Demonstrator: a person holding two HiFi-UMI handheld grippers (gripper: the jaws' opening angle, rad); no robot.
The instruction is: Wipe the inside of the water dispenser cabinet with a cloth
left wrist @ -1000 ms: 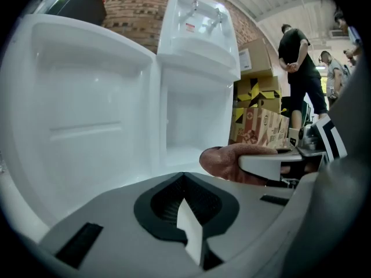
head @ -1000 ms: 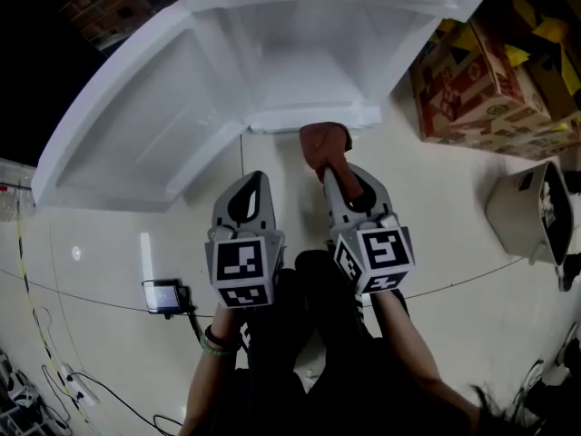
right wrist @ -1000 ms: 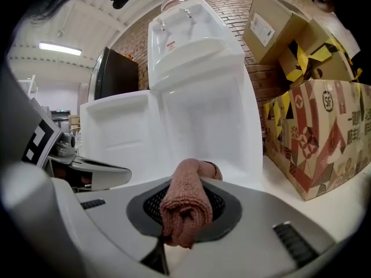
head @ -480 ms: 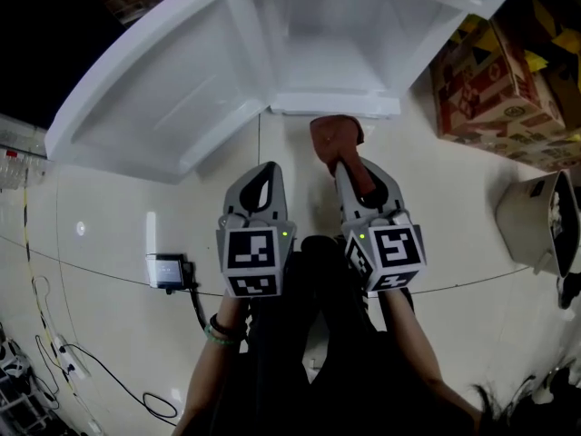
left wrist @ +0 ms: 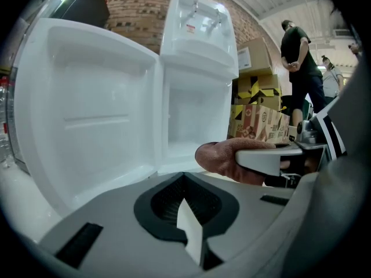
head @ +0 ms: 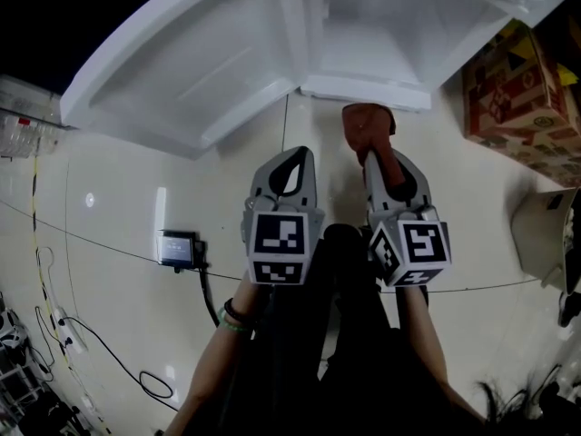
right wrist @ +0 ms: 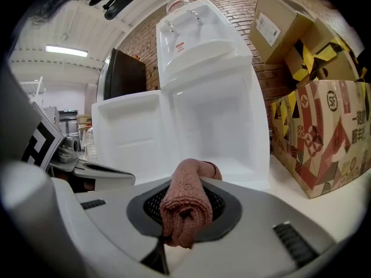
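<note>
Now your right gripper pinches the rolled reddish-brown cloth, just outside the open white plastic water dispenser cabinet. Your left gripper is pressed together, empty. Next, I think, push the cloth inside and rub.

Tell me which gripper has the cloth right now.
The right gripper: its jaws are shut on the rolled reddish-brown cloth, which pokes out toward the open cabinet. The left gripper beside it has its jaws together with nothing between them.
</note>
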